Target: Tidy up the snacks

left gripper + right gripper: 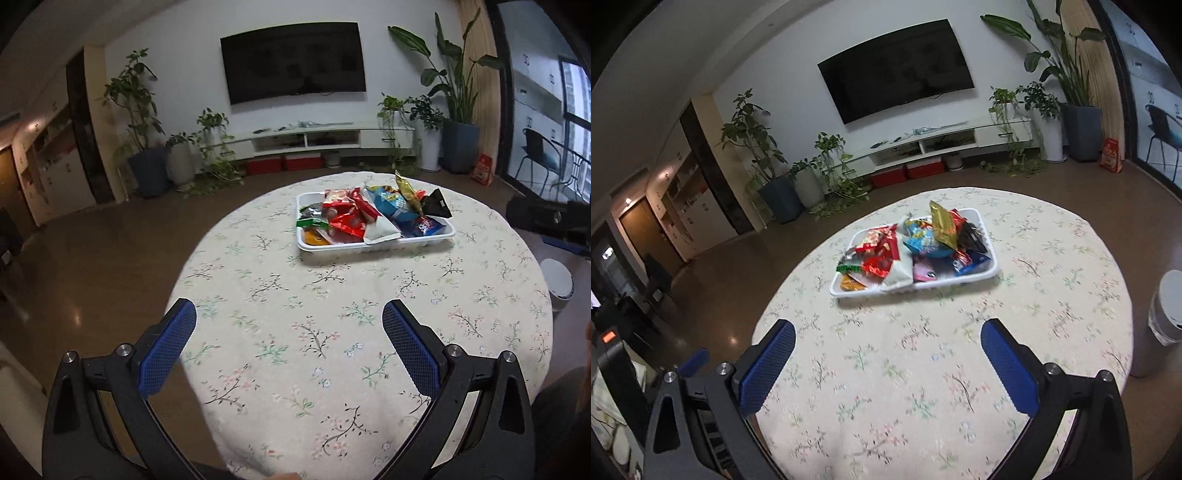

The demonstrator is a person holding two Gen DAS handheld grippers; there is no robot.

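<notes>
A round table under a cream floral tablecloth [332,332] fills the lower half of both views, its near edge cut off below the frame. Toward its far side sits the white rectangular plastic tray [373,248], heaped with the snack packets [369,216]: red, blue, gold, black and white wrappers overlap so much that the ones underneath are mostly hidden and no label reads clearly. Well short of it, the left gripper [289,314] hangs over bare cloth, blue pads spread wide, nothing between them. Same for the right gripper [887,334], jaws gaping and empty, with the cloth blurred just beyond its fingers.
</notes>
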